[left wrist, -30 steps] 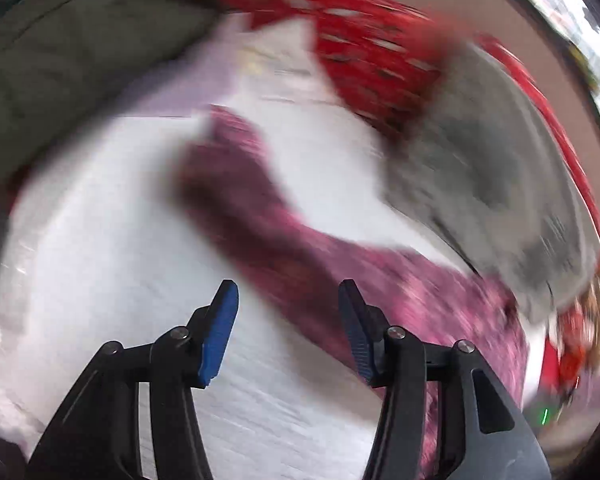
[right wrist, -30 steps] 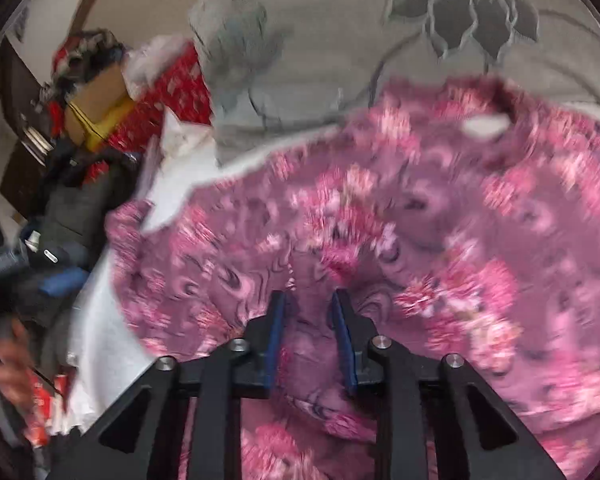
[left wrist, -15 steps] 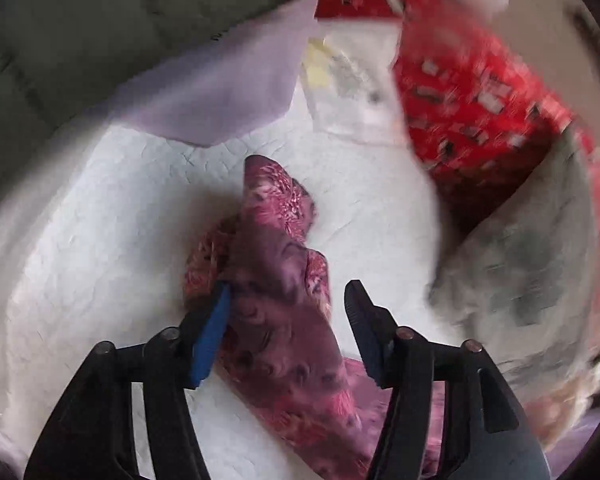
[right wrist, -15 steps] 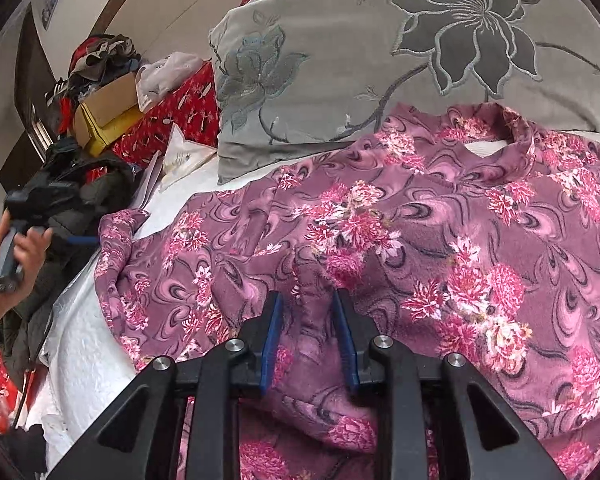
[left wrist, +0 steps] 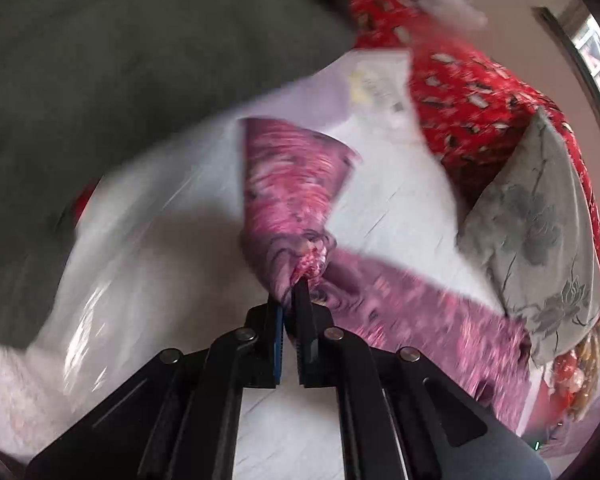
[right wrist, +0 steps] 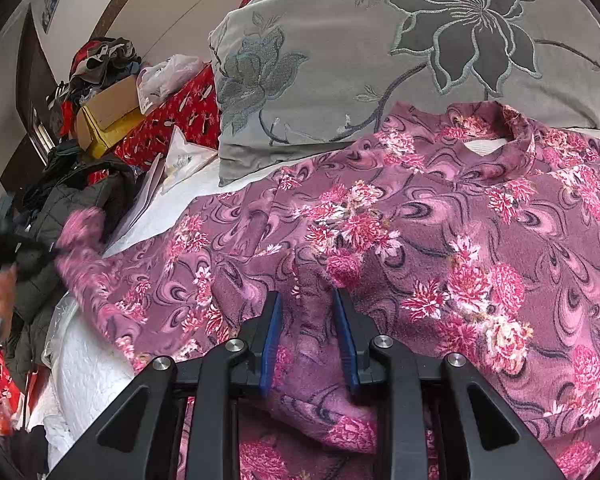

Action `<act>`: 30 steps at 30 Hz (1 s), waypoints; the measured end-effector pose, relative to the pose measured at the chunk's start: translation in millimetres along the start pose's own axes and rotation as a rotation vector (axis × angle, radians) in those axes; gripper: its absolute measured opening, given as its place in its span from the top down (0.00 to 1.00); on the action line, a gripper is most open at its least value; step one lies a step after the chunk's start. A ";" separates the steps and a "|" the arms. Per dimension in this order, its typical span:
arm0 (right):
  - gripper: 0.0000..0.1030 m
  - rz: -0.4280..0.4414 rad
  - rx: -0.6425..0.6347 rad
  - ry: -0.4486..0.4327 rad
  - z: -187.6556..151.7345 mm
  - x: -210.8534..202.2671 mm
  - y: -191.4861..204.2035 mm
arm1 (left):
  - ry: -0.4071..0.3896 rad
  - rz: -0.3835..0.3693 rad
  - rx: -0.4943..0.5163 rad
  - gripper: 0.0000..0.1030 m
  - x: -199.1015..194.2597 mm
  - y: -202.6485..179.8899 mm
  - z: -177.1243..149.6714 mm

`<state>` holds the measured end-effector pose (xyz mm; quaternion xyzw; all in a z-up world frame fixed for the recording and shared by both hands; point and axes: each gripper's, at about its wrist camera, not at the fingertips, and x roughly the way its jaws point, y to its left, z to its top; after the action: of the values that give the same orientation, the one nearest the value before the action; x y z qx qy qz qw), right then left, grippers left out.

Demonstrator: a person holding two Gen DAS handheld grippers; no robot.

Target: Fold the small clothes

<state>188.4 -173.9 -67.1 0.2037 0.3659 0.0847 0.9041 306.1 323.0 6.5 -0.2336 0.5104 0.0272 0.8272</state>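
Left gripper (left wrist: pixel 294 300) pinched tight on the sleeve (left wrist: pixel 288 188) of the floral top (right wrist: pixel 420 248), lifting it off the white bedspread (left wrist: pixel 148 280). Right gripper (right wrist: pixel 306 320) clamped on a thick fold of the top's body. Beyond, spread across the bed, against the grey pillow (right wrist: pixel 380 40).

Garment (right wrist: pixel 440 240) mauve, pink floral swirls (sleeve (left wrist: pixel 292 184) same); pillow (right wrist: pixel 380 60) grey, dark embroidered flowers; bedcover (left wrist: pixel 384 216) white.

Left gripper (left wrist: pixel 291 294) was open over sleeve (left wrist: pixel 290 184), now pinched shut on it, lifting it off bed (left wrist: pixel 392 216).
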 end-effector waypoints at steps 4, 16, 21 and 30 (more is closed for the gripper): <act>0.72 -0.008 -0.007 0.001 0.3 -0.6 0.5 | 0.011 -0.058 -0.071 0.95 -6.4 31.3 -20.8; 0.72 -0.009 -0.009 0.000 0.6 -0.6 1.4 | 0.013 -0.143 -0.358 0.52 35.7 32.9 -1.2; 0.72 -0.004 -0.004 0.001 0.7 -0.5 0.6 | -0.030 -0.155 -0.292 0.95 22.9 11.8 -2.5; 0.69 -0.046 -0.042 0.062 9.9 0.3 10.7 | -0.092 -0.276 -0.035 0.97 -25.3 -80.6 -18.8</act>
<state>195.5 -167.2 -56.2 0.1737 0.3966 0.0780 0.8980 301.2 248.5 50.2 -0.3142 0.4343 -0.0672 0.8415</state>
